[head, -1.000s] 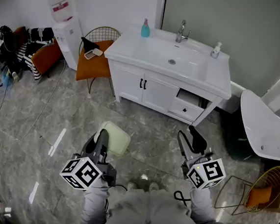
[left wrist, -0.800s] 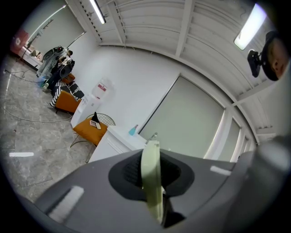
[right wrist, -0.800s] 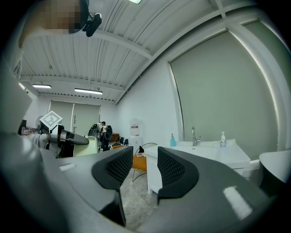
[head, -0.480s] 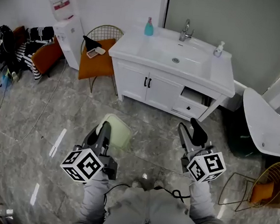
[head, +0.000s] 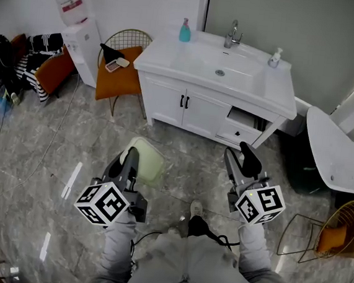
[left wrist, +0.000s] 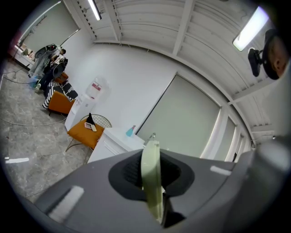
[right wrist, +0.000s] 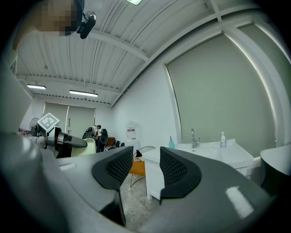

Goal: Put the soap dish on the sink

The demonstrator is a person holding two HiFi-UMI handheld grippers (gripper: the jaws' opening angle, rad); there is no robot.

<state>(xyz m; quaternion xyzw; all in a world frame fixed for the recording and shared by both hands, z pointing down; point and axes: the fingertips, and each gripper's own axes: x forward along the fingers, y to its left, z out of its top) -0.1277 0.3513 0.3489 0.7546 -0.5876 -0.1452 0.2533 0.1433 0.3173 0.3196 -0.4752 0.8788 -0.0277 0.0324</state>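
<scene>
Cool, even light falls from ceiling tubes point(left wrist: 94, 9) — no hard shadows anywhere. In the head view the glossy floor point(head: 46, 138) returns pale streaks of glare. Both gripper views bulge fisheye-wise inside a black rim; the near jaws and the soap dish point(left wrist: 151, 177) look soft — the far room sharper.
</scene>
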